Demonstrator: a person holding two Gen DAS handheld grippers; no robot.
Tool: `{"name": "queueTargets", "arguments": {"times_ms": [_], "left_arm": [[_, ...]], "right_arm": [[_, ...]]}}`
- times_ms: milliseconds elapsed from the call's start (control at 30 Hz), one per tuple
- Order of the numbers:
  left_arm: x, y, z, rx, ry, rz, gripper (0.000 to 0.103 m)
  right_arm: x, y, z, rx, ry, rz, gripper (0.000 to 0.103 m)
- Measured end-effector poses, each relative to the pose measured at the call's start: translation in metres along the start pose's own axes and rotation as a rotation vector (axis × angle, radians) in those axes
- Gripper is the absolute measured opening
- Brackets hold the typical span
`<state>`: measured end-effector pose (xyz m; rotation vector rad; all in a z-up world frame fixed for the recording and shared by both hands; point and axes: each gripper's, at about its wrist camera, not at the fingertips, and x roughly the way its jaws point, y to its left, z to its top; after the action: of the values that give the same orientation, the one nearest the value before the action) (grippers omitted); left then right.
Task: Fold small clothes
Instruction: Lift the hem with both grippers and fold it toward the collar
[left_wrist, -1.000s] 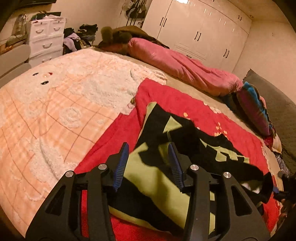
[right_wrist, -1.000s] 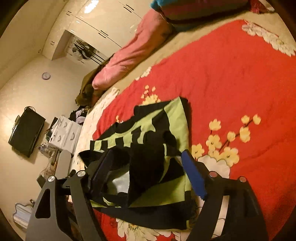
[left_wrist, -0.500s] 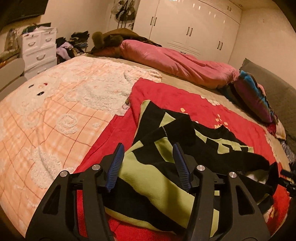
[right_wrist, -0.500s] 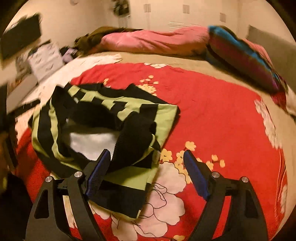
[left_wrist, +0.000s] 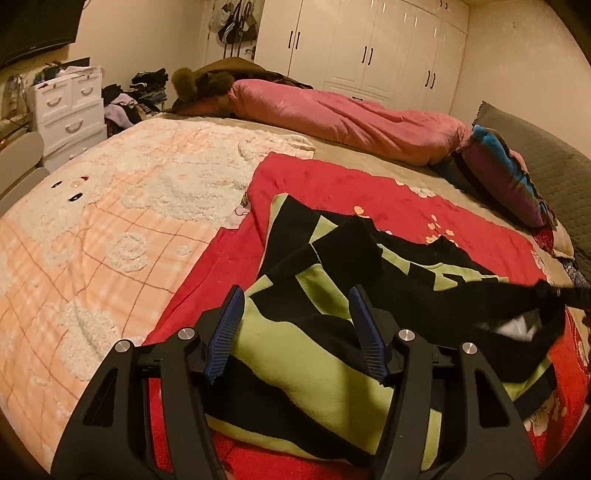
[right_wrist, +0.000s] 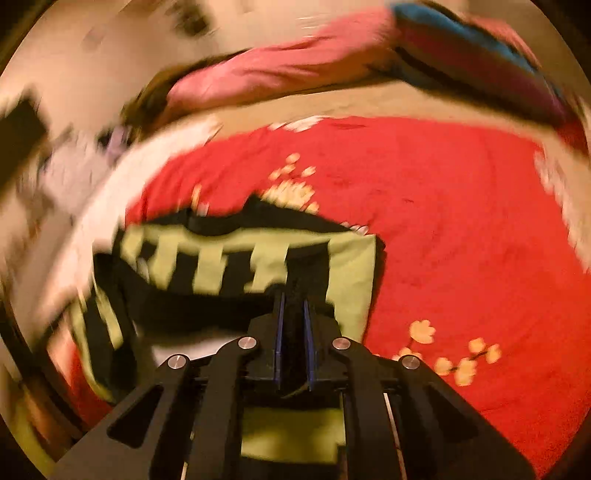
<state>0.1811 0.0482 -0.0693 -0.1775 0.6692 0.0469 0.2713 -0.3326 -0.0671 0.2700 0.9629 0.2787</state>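
Observation:
A black and lime-green striped garment (left_wrist: 314, 354) lies crumpled on a red flowered blanket (left_wrist: 332, 188) on the bed. My left gripper (left_wrist: 295, 332) is open, its blue pads (left_wrist: 225, 328) hovering over the garment's near green part. My right gripper (right_wrist: 293, 314) is shut on a black fold of the same garment (right_wrist: 229, 266); the right wrist view is motion-blurred. In the left wrist view that gripper (left_wrist: 554, 295) shows at the right edge, lifting a black part of the garment.
A peach and white fleece blanket (left_wrist: 110, 229) covers the bed's left half. A pink duvet (left_wrist: 351, 118) and a striped pillow (left_wrist: 506, 177) lie at the far side. White drawers (left_wrist: 70, 110) stand at the left, wardrobes (left_wrist: 369, 48) behind.
My right gripper has closed on a black fold of the garment and is moving fast, lifting it. My left gripper has stayed open over the garment.

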Motion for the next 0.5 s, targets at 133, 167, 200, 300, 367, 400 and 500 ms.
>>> {"name": "queueTargets", "arguments": {"times_ms": [133, 167, 200, 300, 367, 400, 500], "left_arm": [[0.002, 0.0, -0.001, -0.001, 0.008, 0.003, 0.051], [0.002, 0.001, -0.002, -0.004, 0.009, 0.004, 0.051], [0.002, 0.001, -0.001, -0.007, 0.008, 0.005, 0.051], [0.003, 0.002, -0.001, -0.017, 0.008, 0.002, 0.051], [0.004, 0.002, 0.0, -0.011, 0.007, -0.003, 0.056], [0.003, 0.002, 0.001, -0.007, 0.003, -0.004, 0.057], [0.002, 0.003, 0.006, 0.004, -0.006, -0.022, 0.063]], "right_arm": [[0.018, -0.049, 0.01, 0.313, -0.014, 0.037, 0.013], [0.018, -0.056, 0.008, 0.355, -0.026, 0.056, 0.017], [0.015, -0.06, 0.008, 0.373, -0.043, 0.07, 0.023], [-0.005, -0.057, 0.0, 0.287, -0.108, 0.059, 0.051], [-0.014, -0.051, -0.008, 0.21, -0.114, 0.09, 0.059], [-0.016, -0.048, -0.013, 0.18, -0.114, 0.104, 0.067], [-0.024, -0.036, -0.032, 0.052, -0.099, 0.112, 0.076]]}}
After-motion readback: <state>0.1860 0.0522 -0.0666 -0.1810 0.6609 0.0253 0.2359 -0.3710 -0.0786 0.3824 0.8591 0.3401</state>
